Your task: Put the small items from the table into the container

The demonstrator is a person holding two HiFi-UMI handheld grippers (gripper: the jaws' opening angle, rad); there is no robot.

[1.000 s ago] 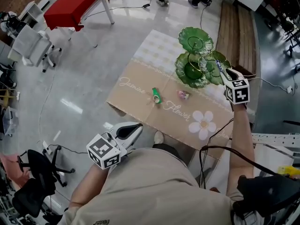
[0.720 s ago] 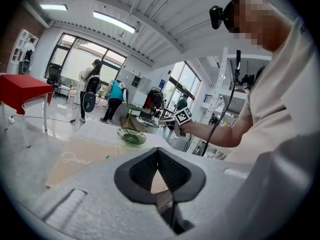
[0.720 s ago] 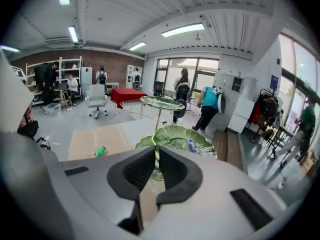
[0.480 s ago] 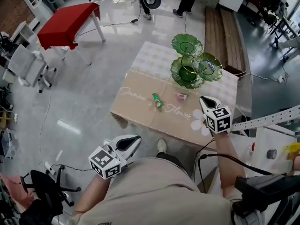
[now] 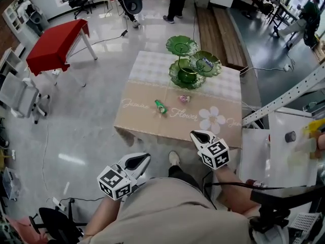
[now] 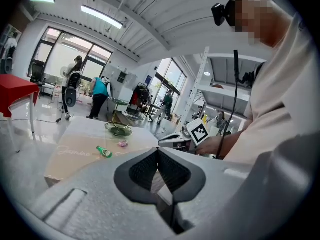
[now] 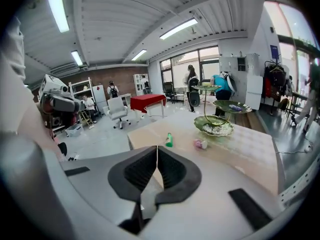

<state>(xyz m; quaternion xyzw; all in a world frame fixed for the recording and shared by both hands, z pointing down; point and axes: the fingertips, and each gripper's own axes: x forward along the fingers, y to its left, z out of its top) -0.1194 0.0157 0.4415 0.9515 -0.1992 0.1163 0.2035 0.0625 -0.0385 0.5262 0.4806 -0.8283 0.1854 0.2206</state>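
A green three-leaf dish stand (image 5: pixel 188 67) rises at the far side of the tan-clothed table (image 5: pixel 147 123). Its right dish holds a small blue-white item (image 5: pixel 205 62). On the cloth lie a small green bottle (image 5: pixel 160 106) and a pink item (image 5: pixel 184 99). My right gripper (image 5: pixel 198 134) is shut and empty, off the table's near edge. My left gripper (image 5: pixel 141 159) is shut with nothing in it, low beside my body. The right gripper view shows the bottle (image 7: pixel 169 140), the pink item (image 7: pixel 200 144) and the stand (image 7: pixel 214 125) beyond the shut gripper (image 7: pixel 157 151). In the left gripper view, the shut gripper (image 6: pixel 158 151) faces the bottle (image 6: pixel 104 152).
A red table (image 5: pixel 53 47) and a white chair (image 5: pixel 20 98) stand to the left on the glossy floor. A wooden bench (image 5: pixel 218 27) runs behind the table. A white metal frame and bench (image 5: pixel 284 151) sit at the right. People stand at the back.
My right gripper drew back from the green dish stand to the table's near edge, leaving the blue-white item in the dish, and its jaws shut. The left gripper stayed by my body.
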